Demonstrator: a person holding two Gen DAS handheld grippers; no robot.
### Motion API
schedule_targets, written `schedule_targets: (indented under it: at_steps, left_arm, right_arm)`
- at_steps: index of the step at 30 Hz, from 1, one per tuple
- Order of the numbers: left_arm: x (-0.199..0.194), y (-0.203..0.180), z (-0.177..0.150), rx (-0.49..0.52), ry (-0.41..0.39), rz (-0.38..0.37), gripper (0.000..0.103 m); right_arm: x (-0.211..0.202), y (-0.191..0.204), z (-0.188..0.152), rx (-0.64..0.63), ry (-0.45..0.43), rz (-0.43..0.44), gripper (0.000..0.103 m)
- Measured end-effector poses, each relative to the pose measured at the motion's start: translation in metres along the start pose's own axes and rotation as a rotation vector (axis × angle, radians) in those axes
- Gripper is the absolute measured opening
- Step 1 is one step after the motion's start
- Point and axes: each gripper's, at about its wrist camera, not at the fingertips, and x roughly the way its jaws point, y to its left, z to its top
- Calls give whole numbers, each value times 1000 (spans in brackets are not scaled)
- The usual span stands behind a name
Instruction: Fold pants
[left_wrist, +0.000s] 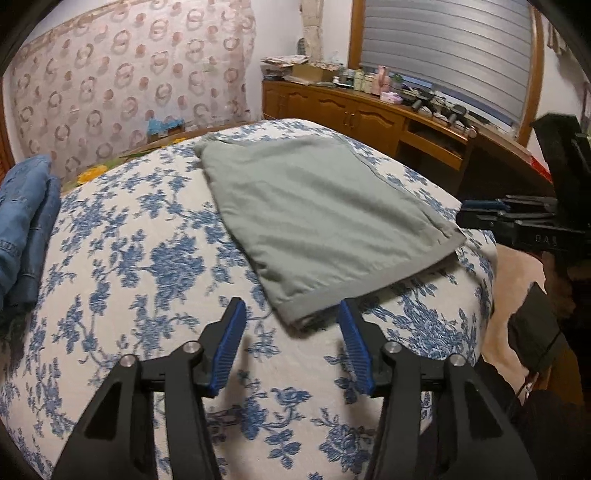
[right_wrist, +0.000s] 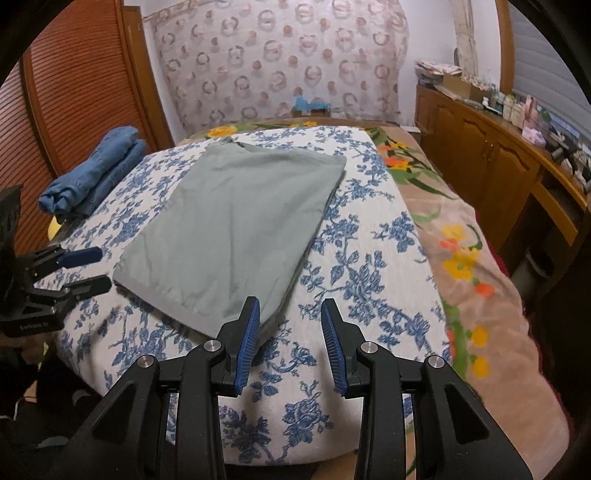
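Note:
Grey-green pants (left_wrist: 317, 218) lie folded into a flat rectangle on the blue-flowered bedspread (left_wrist: 155, 266); they also show in the right wrist view (right_wrist: 236, 225). My left gripper (left_wrist: 290, 308) is open and empty, just in front of the pants' near left corner. My right gripper (right_wrist: 290, 306) is open and empty at the pants' near right corner. Each gripper shows in the other's view, the right one (left_wrist: 480, 216) beside the pants' right corner and the left one (right_wrist: 96, 267) beside the left corner.
Folded blue jeans (right_wrist: 96, 171) lie at the bed's far left, also in the left wrist view (left_wrist: 26, 218). A patterned headboard cover (right_wrist: 280, 59) stands behind. A wooden dresser (right_wrist: 491, 155) with clutter runs along the right. A flowered blanket (right_wrist: 461, 258) covers the bed's right side.

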Motion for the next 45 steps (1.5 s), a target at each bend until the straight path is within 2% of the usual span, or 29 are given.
schedule_targets:
  at_steps: [3, 7, 8, 9, 12, 28, 36, 38, 40, 45]
  left_arm:
    - [10, -2, -1, 1, 26, -12, 40]
    - [17, -5, 2, 24, 34, -6, 35]
    - [17, -6, 2, 32, 33, -7, 32]
    - [16, -6, 3, 36, 31, -9, 24]
    - [11, -4, 3, 32, 13, -12, 18]
    - [13, 0, -1, 17, 23, -16, 18]
    - [15, -1, -1, 19, 26, -19, 27]
    - [16, -1, 0, 23, 29, -1, 29]
    - [17, -1, 1, 25, 32, 16, 30]
    - [20, 0, 2, 31, 21, 23, 34]
  right_arm:
    - [1, 4, 0, -1, 0, 10, 34]
    - [3, 9, 1, 2, -2, 28, 34]
    - [4, 10, 1, 1, -3, 32, 34]
    - [4, 11, 1, -1, -3, 33, 34]
    - [5, 13, 2, -6, 0, 34, 34]
    - [23, 17, -7, 29, 32, 35, 36]
    - [27, 24, -14, 21, 41, 45, 36]
    - [27, 27, -16, 2, 38, 38, 36]
    - [26, 30, -17, -13, 30, 34, 29]
    - [26, 28, -19, 0, 19, 60, 22]
